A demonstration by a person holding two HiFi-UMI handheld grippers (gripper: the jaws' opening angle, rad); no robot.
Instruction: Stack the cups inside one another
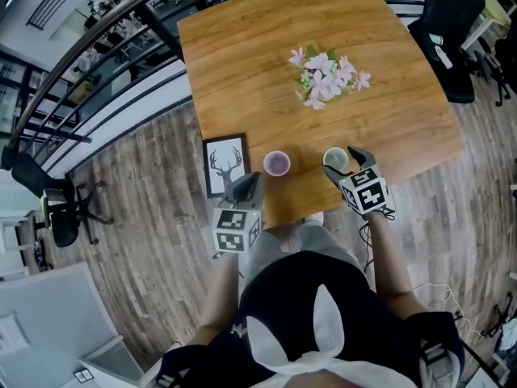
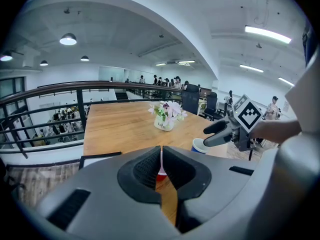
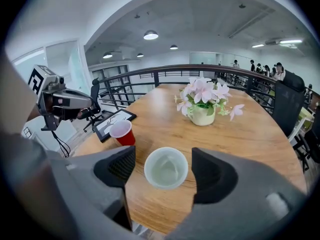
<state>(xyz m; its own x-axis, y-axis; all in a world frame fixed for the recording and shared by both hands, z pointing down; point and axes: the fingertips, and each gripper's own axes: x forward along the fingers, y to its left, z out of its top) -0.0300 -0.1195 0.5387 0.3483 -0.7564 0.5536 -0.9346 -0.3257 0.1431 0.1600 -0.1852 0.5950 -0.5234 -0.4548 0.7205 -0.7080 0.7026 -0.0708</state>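
A red cup point(image 1: 277, 163) stands near the table's front edge, and a pale cup with a blue outside point(image 1: 334, 160) stands to its right. My right gripper point(image 1: 346, 162) is open around the pale cup. In the right gripper view that cup point(image 3: 166, 170) sits upright between the two fingers point(image 3: 120, 166) with a gap on each side; the red cup point(image 3: 123, 133) is off to the left. My left gripper point(image 1: 251, 182) hangs just in front of the red cup, shut and holding nothing. A sliver of the red cup point(image 2: 160, 175) shows behind its closed jaws.
A vase of pink flowers point(image 1: 326, 77) stands mid-table. A framed deer picture point(image 1: 225, 164) lies at the table's front left corner, beside the left gripper. Past the wooden table point(image 1: 242, 71) are a railing, plank floor and office chairs point(image 1: 56, 204).
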